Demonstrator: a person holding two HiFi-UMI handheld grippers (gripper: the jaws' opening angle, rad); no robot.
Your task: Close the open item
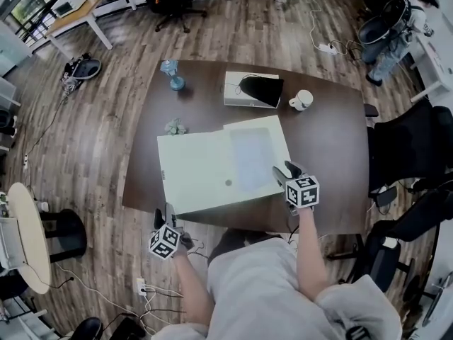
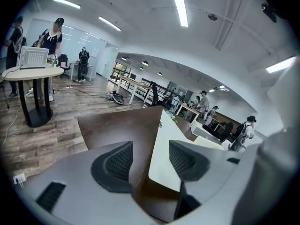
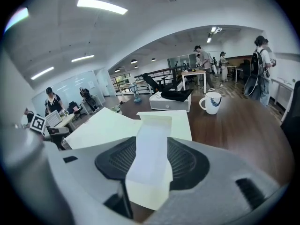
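Note:
A pale green folder (image 1: 212,165) lies open on the brown table (image 1: 333,133), its right half carrying a bluish-white sheet. My right gripper (image 1: 283,170) is at the folder's near right corner. In the right gripper view the jaws (image 3: 149,161) stand apart and that pale sheet (image 3: 150,144) rises over the gap, overlapping both pads; I see no pinch on it. My left gripper (image 1: 164,211) hangs just off the table's near left corner. Its jaws (image 2: 150,161) are open with nothing between them, and the folder's corner (image 2: 161,158) lies beyond.
Behind the folder stand a white box with a black cloth on it (image 1: 251,91), a white mug (image 1: 301,100), a blue object (image 1: 173,76) and a small crumpled thing (image 1: 175,126). Black office chairs (image 1: 410,147) crowd the table's right side.

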